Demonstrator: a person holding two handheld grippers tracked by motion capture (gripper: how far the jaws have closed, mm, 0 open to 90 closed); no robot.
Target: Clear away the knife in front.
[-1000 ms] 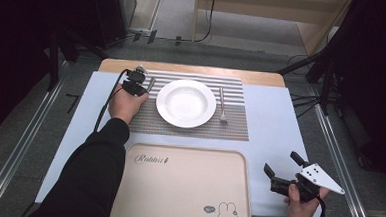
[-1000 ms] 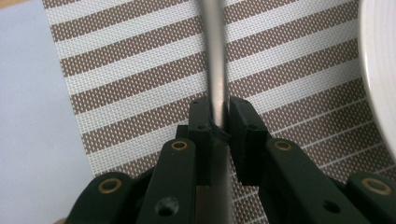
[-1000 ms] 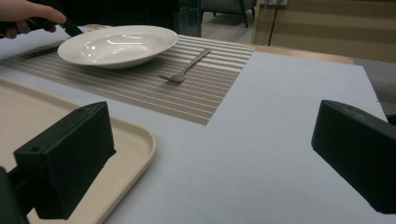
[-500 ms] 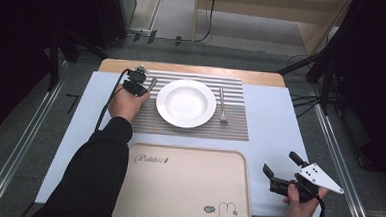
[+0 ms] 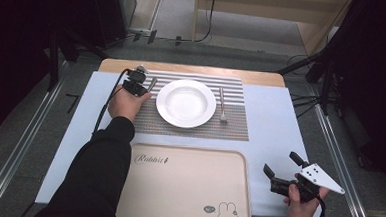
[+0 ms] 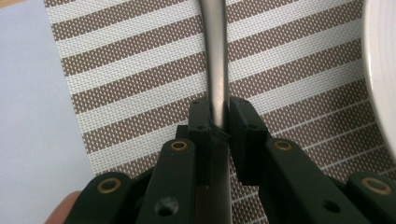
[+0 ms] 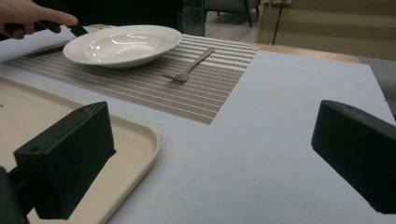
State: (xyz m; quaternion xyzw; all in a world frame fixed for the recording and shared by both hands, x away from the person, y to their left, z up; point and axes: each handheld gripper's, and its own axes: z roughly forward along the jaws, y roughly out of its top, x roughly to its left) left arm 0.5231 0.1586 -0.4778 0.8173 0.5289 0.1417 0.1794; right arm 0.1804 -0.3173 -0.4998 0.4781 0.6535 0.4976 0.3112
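- Left gripper [image 5: 141,82]: at the far left of the striped placemat [image 5: 190,126]. Its jaws stand narrow, clamped on the flat metal handle of a piece of cutlery [image 6: 215,70]; the pads [image 6: 201,122] press both edges. The working end is hidden, so knife or spoon cannot be told.
- Cutlery handle: lies on the placemat just left of the plate, low enough that it seems either just set down or about to be lifted.
- White deep plate [image 5: 186,102]: centred on the placemat, empty, as in a place setting.
- Fork [image 5: 222,106]: just right of the plate, tines toward the near side, apart from the rim.
- Right gripper [image 5: 284,169]: near right, over the pale blue table cover [image 5: 270,117], well apart from the setting. Jaws wide, holding nothing; apparently idle.
- Beige tray [image 5: 187,188]: near centre, printed with a rabbit, bare; likely the source or destination for the tableware.
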